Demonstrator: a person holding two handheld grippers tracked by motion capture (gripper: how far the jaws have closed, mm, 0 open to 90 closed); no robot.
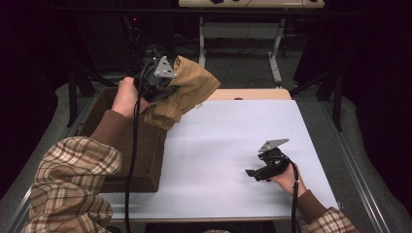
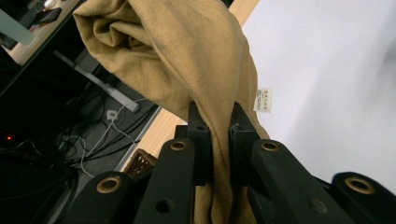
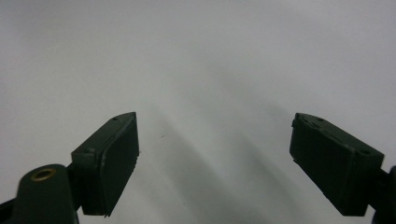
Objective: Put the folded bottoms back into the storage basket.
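At the left edge of the white table point(image 1: 233, 145) stands a dark wicker basket point(image 1: 141, 160), a bin for cloth within easy reach of the left hand. Above its far end, over the table's far left corner, the left gripper point(image 1: 167, 90) has its jaws pinched tight on a fold of a tan corduroy garment point(image 1: 187, 90). The garment hangs in a bunched loop clear of the table, so it can probably be carried over and laid out flat; its white care label point(image 2: 264, 100) dangles just beside the jaws. Toward the near right corner, the right gripper point(image 1: 255, 172) rests low over bare tabletop with its jaws spread wide and nothing between them, seemingly waiting to catch a free edge.
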